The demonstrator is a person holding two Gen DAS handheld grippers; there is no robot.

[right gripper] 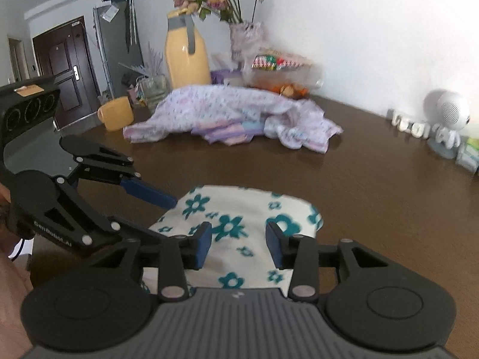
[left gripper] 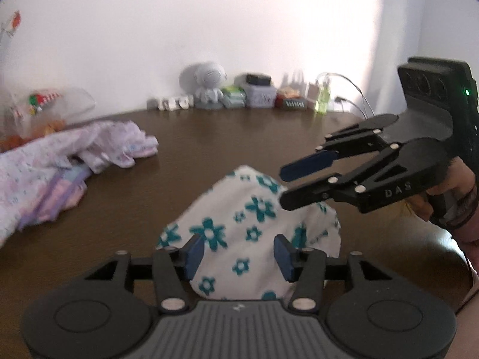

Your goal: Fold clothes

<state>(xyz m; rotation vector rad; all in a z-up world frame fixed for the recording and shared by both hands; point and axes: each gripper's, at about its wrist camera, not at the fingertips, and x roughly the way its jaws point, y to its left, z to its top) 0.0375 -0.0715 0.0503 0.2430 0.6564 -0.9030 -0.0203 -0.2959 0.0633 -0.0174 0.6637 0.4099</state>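
A white garment with teal flowers point(left gripper: 239, 209) lies folded into a small bundle on the brown table point(left gripper: 224, 137). My left gripper point(left gripper: 239, 254) hovers over its near end, jaws apart, with the cloth showing between the blue pads point(left gripper: 194, 252) and untouched by them. My right gripper point(left gripper: 283, 188) comes in from the right, a hand on its grip, fingers apart just above the garment's right edge. In the right wrist view the same garment point(right gripper: 239, 209) sits under my right gripper point(right gripper: 239, 245), which is open. My left gripper point(right gripper: 167, 218) reaches in at the garment's left edge.
A heap of lilac-printed clothes point(right gripper: 233, 113) lies at the table's far side point(left gripper: 60, 161). Along the wall stand a white figurine point(left gripper: 209, 86), small boxes point(left gripper: 260, 92), a yellow jug point(right gripper: 185, 53), a flower vase point(right gripper: 245, 39) and a yellow cup point(right gripper: 115, 113).
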